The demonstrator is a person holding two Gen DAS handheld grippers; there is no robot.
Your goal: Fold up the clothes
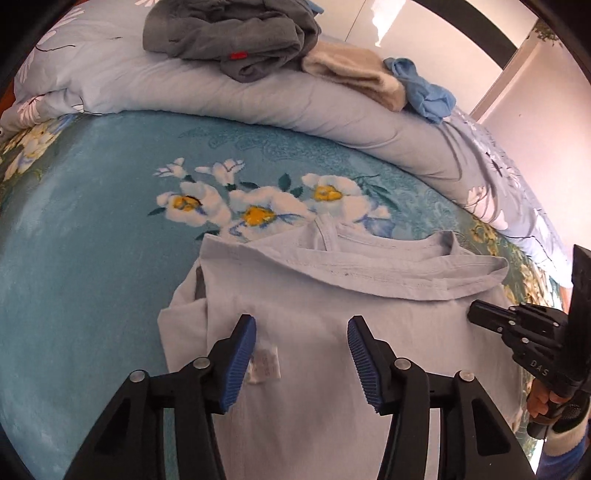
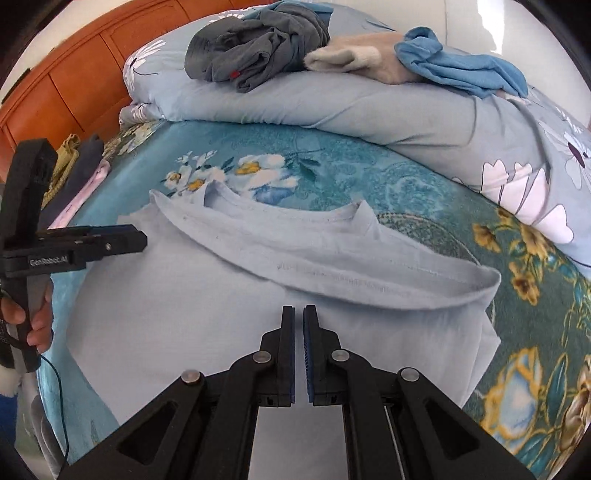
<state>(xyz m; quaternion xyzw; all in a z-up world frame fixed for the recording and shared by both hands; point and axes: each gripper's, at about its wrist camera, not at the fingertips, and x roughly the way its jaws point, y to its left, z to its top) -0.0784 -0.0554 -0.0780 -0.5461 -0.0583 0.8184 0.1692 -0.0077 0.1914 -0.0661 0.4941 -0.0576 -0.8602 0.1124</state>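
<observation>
A pale blue T-shirt (image 1: 332, 332) lies flat on the teal flowered bedspread (image 1: 92, 240), its hem band folded across the far side, a white care label (image 1: 264, 363) showing. My left gripper (image 1: 301, 328) is open just above the shirt, the label beside its left pad. My right gripper (image 2: 299, 314) is shut and empty above the shirt (image 2: 221, 325), nothing between its pads. The right gripper also shows at the right edge of the left wrist view (image 1: 476, 314). The left gripper shows at the left of the right wrist view (image 2: 140, 238).
A rolled pale blue duvet (image 1: 258, 99) lies behind the shirt with a grey garment (image 1: 229, 33), a cream one (image 1: 354, 74) and a blue one (image 1: 424, 88) on it. Several folded clothes (image 2: 77, 173) lie by the orange headboard (image 2: 74, 66).
</observation>
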